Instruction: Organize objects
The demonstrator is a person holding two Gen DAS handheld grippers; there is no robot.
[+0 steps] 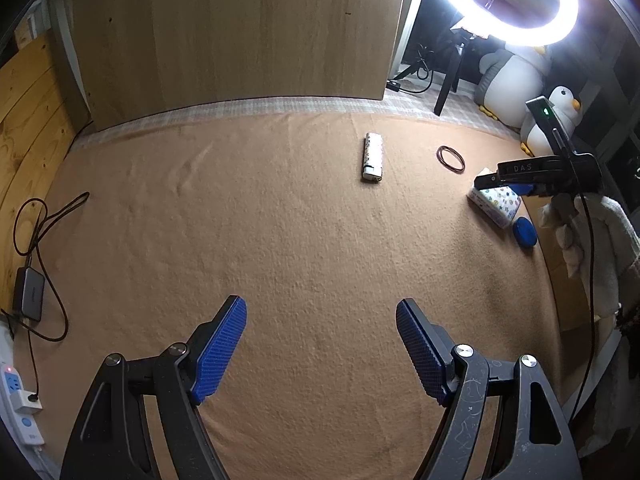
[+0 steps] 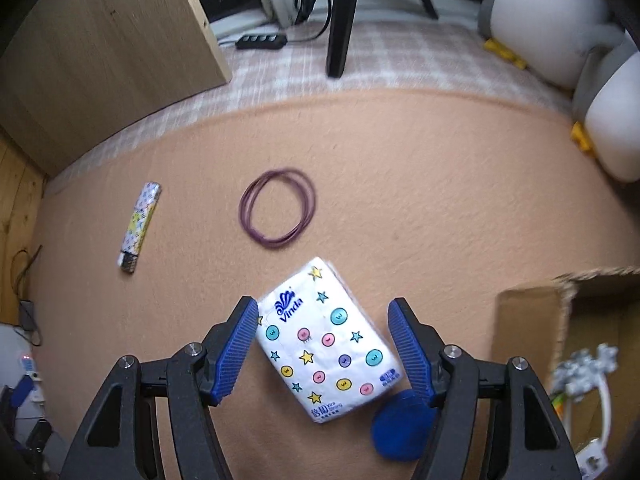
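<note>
A white tissue pack (image 2: 326,340) printed with stars and dots lies on the tan blanket (image 2: 420,200). My right gripper (image 2: 322,308) hangs over it, open, the pack between its blue pads without contact. A blue round lid (image 2: 400,426) lies beside the pack's near corner. Beyond are a purple hair-band loop (image 2: 278,208) and a patterned lighter (image 2: 140,226). In the left wrist view my left gripper (image 1: 320,308) stands open over bare blanket, far from the lighter (image 1: 373,157), the loop (image 1: 451,158), the pack (image 1: 496,203) and the lid (image 1: 525,232). The right gripper (image 1: 516,184) shows there above the pack.
An open cardboard box (image 2: 532,320) with odd items stands right of the pack. A wooden panel (image 1: 240,28) rises at the back. Plush penguins (image 1: 516,76), a ring light (image 1: 508,0) and a stand leg (image 2: 340,20) crowd the far right. Cables and a charger (image 1: 30,292) lie left.
</note>
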